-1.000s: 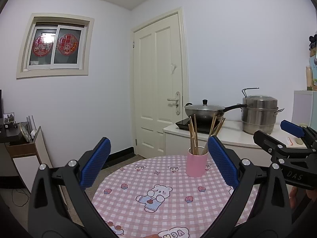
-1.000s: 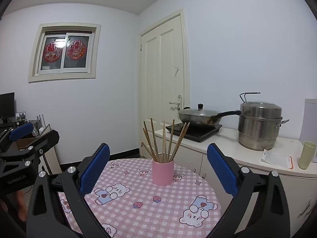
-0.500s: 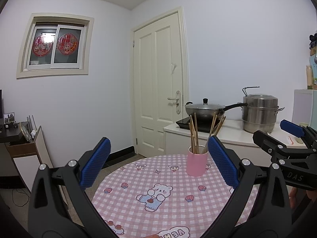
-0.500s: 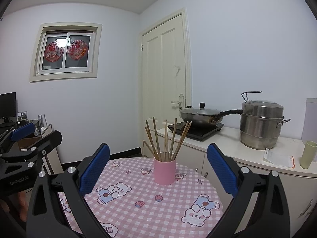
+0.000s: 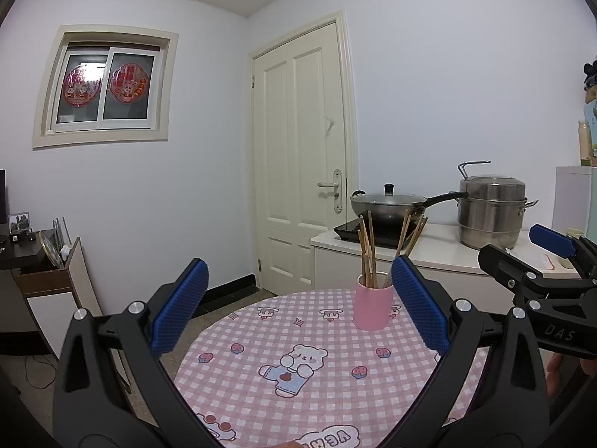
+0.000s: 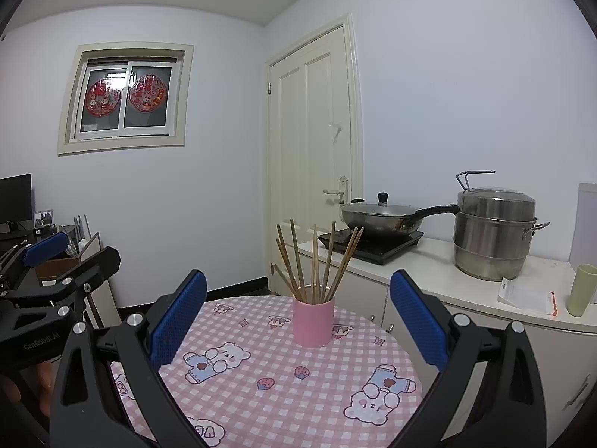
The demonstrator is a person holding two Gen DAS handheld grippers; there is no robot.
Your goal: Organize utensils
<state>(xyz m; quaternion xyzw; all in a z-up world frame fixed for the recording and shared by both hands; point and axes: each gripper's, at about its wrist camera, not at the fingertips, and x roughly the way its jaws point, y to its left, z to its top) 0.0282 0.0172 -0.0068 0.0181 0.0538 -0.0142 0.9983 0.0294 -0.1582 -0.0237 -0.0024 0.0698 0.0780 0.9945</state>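
Standing upright in the pink cup on the table, the chopsticks look light, stiff, slippery; pinch near their upper ends. Left gripper and right gripper fingers are spread, empty.

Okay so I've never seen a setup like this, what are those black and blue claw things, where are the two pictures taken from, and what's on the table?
There is no robot here: a person holds a two-finger gripper in each hand, with a camera on each looking forward between its fingers. One picture comes from the left gripper, the other from the right gripper. The blue pads are the jaws; both stand wide open and hold nothing. Each camera also catches the other gripper at the picture's edge. On the round table with the pink checked cloth stands a pink cup with wooden chopsticks upright in it. Behind, a counter carries a wok and a steel steamer pot.
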